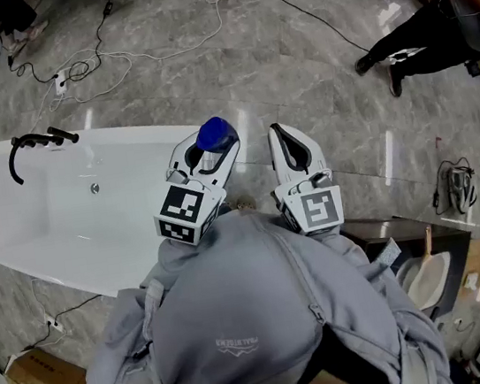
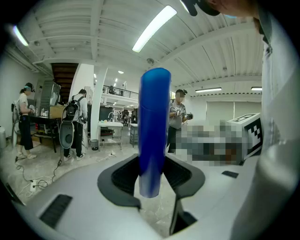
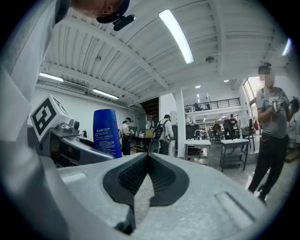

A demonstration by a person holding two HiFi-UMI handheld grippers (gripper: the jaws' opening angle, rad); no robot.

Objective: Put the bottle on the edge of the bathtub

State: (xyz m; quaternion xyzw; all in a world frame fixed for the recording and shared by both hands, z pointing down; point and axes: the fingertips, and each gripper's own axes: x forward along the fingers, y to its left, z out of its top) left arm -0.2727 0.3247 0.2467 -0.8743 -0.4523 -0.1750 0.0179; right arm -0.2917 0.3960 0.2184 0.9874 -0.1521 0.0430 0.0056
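Pinching the blue bottle (image 2: 153,122), your left gripper (image 1: 210,153) hovers seemingly just past the bathtub's (image 1: 49,233) right end; your right gripper (image 3: 146,161), pads pressed together, sits empty beside it.

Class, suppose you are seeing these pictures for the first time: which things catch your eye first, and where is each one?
The blue bottle stands out first, clamped between the fingers of the left gripper in the middle of the head view. To its left lies the white bathtub, with a black tap at its left end. The right gripper, just right of the bottle, is shut and empty.
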